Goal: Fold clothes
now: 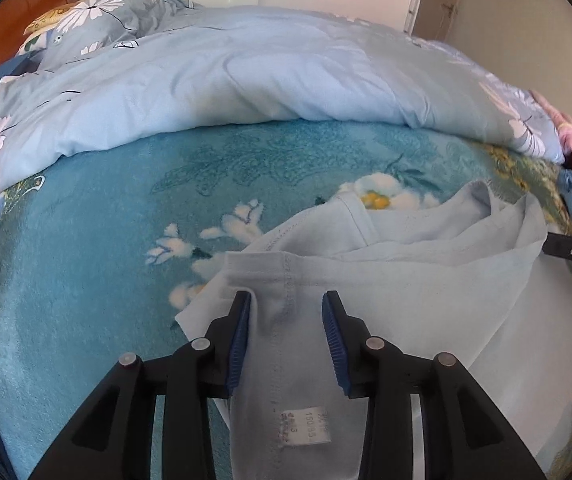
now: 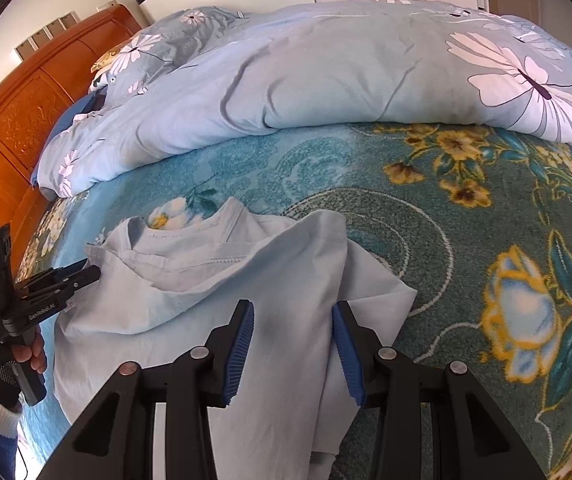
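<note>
Two grippers, both parted, neither clamping. Your left gripper [image 1: 286, 300] straddles seam of pale blue shirt [image 1: 366, 280], cloth lying between fingers; care label [image 1: 306, 426] just behind tips. Right gripper [image 2: 292, 308] straddles bunched hem fold. Shirt lies rumpled on floral blanket [image 2: 426, 208]. Risk: closing now pinches several layers, fold drags crooked; pads may catch blanket pile beneath.

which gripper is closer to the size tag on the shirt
Left. The tag lies just behind the left gripper; the right gripper is across the shirt.
</note>
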The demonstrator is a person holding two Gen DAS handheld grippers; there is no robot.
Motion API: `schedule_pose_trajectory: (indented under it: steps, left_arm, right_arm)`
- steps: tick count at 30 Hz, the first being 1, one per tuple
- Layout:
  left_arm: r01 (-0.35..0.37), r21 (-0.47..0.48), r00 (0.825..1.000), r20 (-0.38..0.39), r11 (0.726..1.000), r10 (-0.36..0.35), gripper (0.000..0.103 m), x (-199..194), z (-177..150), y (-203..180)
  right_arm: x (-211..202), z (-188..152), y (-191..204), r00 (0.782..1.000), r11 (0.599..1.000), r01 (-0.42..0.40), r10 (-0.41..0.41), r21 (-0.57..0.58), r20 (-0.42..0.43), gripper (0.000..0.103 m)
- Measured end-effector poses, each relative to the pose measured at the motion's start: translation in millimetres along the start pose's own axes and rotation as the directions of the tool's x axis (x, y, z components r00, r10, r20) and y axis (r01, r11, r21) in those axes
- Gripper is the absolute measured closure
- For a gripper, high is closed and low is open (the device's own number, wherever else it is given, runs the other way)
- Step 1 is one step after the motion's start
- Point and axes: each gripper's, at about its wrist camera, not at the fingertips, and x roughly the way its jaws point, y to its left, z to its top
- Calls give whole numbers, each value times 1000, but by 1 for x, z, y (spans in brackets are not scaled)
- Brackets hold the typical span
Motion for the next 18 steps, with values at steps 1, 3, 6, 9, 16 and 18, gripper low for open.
schedule_pose_trajectory:
  steps: [1, 3, 6, 9, 16, 18]
  left_arm:
    - [-4, 6, 1000, -3, 1000, 4, 65, 1, 0, -1]
    - [-14, 17, 1000, -2, 1000, 14, 65, 3, 0, -1]
    - [-27, 18, 999, 20, 999, 26, 96, -1, -2, -1]
    - [6, -13, 998, 56, 1000, -5, 99, -9, -3, 2]
    - [52, -108, 994, 104, 993, -41, 99, -19, 2, 24]
    - [93, -177, 991, 115, 980, -73, 99, -19, 3, 38]
  right_arm:
    - [1, 0, 0, 1000, 1000, -1, 1, 3, -1, 59]
    - [1, -1, -2, 1000, 1000, -5, 4, 10, 2, 59]
    - [-1, -1, -2, 1000, 1000, -8, 8, 14, 6, 59]
    - [-2, -1, -2, 1000, 1000, -10, 10, 12, 9, 59]
    - [-4, -2, -5, 999, 999, -35, 35, 22, 16, 60]
    - [-5, -3, -5, 999, 999, -45, 45, 18, 23, 74]
